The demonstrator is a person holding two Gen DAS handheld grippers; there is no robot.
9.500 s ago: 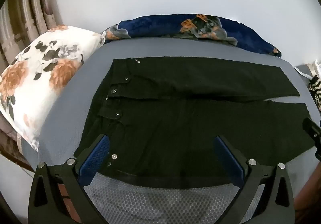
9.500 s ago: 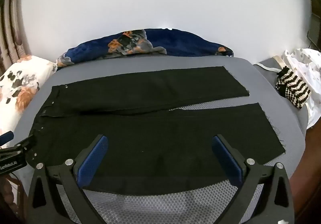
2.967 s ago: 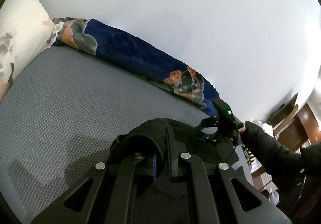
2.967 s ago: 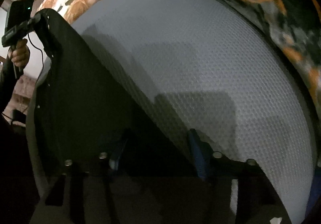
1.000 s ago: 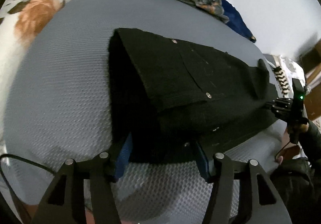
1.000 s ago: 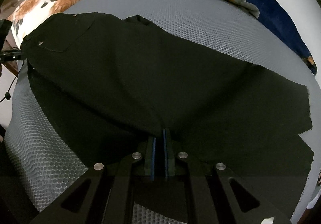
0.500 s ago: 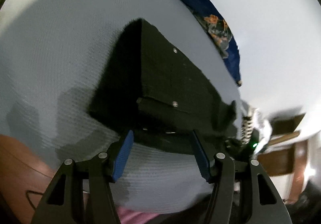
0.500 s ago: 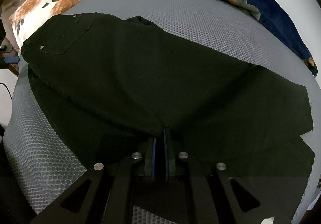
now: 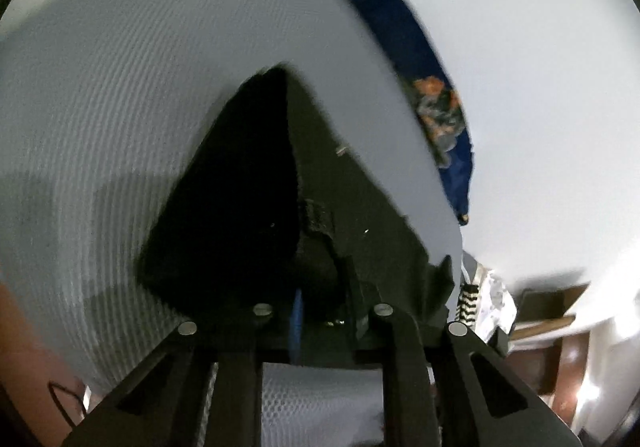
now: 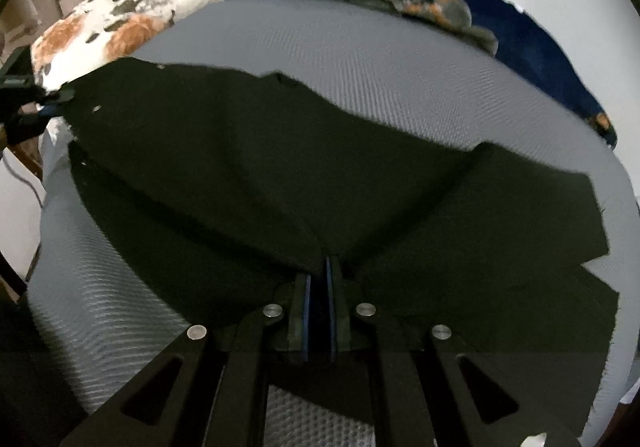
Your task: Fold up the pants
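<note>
The grey mesh-covered bed (image 10: 400,87) carries everything you are working on. Across it your black pants (image 10: 280,175) lie folded lengthwise, one leg over the other, with the long axis running side to side in the right wrist view: the waistband end points toward the floral pillow (image 10: 120,19) at far left, and the two leg hems point to the right edge of the bed. A navy floral blanket (image 10: 500,27) is bunched along the far side by the wall.

Your right tongs (image 10: 318,279) are pinched nearly together on the near long edge of the pants, at about mid-length. Your left tongs (image 9: 320,311) have narrowed around the dark bunched fabric at the waistband end; motion blur keeps you from telling whether they actually clamp it.
</note>
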